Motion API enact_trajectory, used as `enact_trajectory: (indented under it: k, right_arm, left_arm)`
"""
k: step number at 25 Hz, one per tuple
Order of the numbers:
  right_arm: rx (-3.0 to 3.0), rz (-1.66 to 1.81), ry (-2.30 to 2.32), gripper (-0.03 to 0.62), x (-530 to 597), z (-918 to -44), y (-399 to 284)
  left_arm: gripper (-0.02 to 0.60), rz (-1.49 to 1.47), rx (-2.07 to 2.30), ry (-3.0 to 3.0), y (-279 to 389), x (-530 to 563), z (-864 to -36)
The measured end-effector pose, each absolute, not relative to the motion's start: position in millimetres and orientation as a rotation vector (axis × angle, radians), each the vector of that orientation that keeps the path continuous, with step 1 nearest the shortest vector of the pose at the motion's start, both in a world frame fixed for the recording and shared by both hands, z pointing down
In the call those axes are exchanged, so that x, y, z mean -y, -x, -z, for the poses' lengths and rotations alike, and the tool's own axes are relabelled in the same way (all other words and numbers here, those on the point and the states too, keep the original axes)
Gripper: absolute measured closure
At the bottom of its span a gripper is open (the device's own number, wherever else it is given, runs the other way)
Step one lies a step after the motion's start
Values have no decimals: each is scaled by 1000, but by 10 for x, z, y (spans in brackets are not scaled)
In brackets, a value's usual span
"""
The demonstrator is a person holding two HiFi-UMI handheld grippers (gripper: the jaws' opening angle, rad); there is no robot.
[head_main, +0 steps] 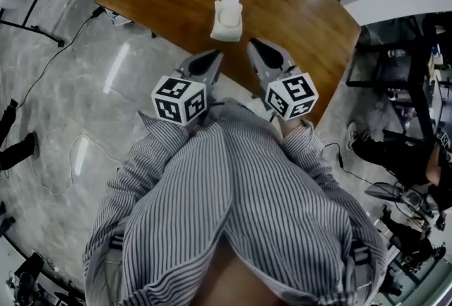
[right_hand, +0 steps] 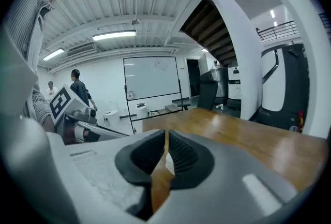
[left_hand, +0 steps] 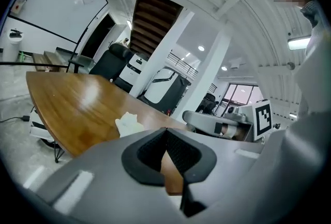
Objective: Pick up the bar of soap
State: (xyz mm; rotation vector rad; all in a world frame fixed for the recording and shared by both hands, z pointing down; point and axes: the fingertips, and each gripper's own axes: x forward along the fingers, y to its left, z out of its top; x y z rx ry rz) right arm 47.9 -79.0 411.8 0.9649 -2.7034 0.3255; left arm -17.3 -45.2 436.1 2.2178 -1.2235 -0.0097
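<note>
The white bar of soap rests on a white base near the middle of the brown wooden table. It also shows in the left gripper view as a pale lump, left of the jaws. My left gripper and right gripper hover side by side over the table's near edge, just short of the soap. Both point at the soap and neither touches it. Both are shut with nothing held. A sliver of white soap shows below the right gripper tips.
The table's near edge is under my grippers, with grey polished floor and cables to the left. Dark stands and equipment crowd the right. A whiteboard and a standing person are far behind.
</note>
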Motion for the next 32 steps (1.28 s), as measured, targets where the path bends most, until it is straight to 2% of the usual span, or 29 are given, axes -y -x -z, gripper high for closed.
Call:
enact_trajectory:
  k: [10, 14, 20, 22, 32]
  right_arm:
    - [2629, -56, -395, 565, 1363, -4371, -376]
    - [2503, 151, 32, 505, 1452, -4548, -338]
    - [2054, 665, 601, 479, 1525, -4954, -317]
    - [1916, 813, 751, 444, 1549, -5065, -330]
    - [1521, 1204, 1211, 370, 1526, -5437, -193]
  left_arm:
    - [575, 20, 1257, -2122, 62, 886, -4523]
    - [575, 9, 1277, -2083, -5, 889, -4641]
    - [575, -5, 1297, -2044, 41, 875, -4815]
    - [575, -8, 1310, -2026, 22, 876, -4856]
    - [575, 16, 1362, -1973, 39, 818, -4962]
